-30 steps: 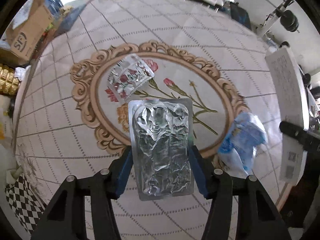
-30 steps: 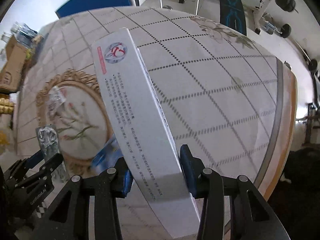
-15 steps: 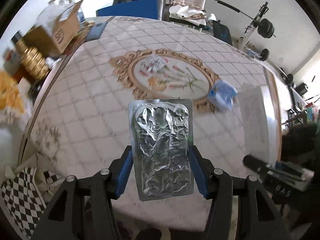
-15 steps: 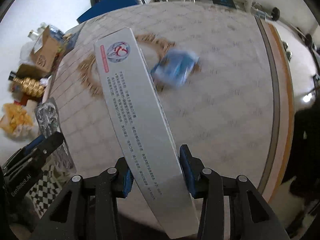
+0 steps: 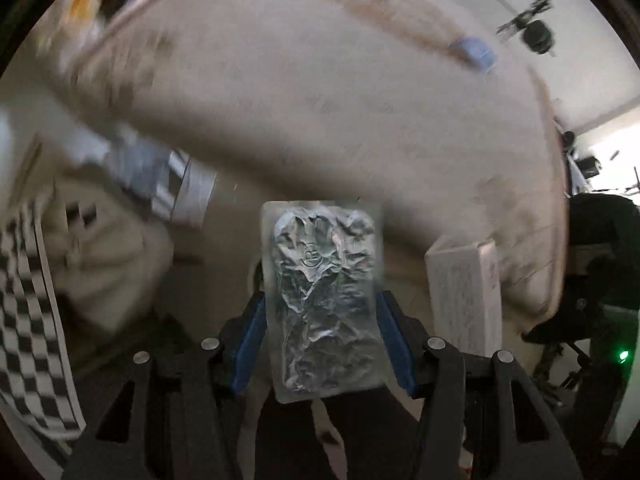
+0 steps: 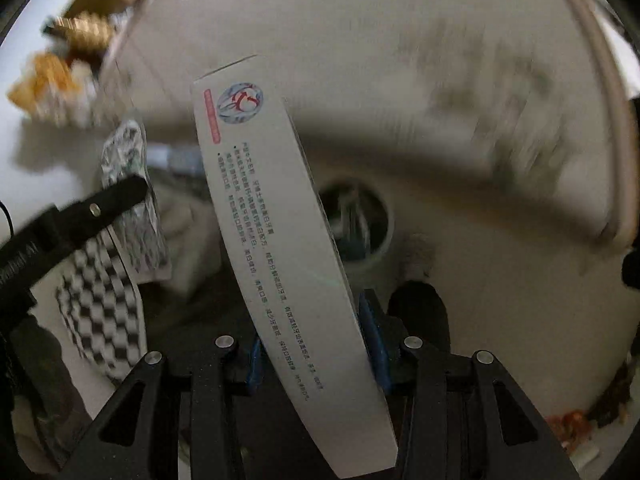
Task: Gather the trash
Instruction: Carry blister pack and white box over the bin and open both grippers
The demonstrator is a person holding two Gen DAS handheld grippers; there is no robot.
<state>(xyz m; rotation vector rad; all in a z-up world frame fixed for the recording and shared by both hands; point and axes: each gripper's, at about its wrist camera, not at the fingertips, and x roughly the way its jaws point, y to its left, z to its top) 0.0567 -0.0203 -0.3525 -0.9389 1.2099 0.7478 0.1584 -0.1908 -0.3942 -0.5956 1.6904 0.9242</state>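
Trash is what I have in both grippers, and that explains the carry. My left gripper (image 5: 322,340) has its blue pads closed on the long edges of a crumpled silver foil blister sheet (image 5: 320,304), so the thin sheet stands flat to the lens instead of flopping. My right gripper (image 6: 310,340) is clamped across the lower part of a long white printed carton (image 6: 272,220), which leans away toward 11 o'clock; held low like that, I judge its free end can swing. Both point steeply down beyond the edge of the pale patterned table (image 5: 340,100), and the blur tells me I am sweeping fast. At 1 o'clock in the right view, just beside the carton, a round grey bin (image 6: 376,224) sits on the floor, which I take for the drop point; the carton covers its near side. A black-and-white chequered cloth (image 6: 100,300) lies at 8 o'clock, and the left gripper crosses it with the foil, close enough that I should release one piece at a time. A blue wrapper (image 5: 474,50) remains on the table at 1 o'clock in the left view, uncollected.
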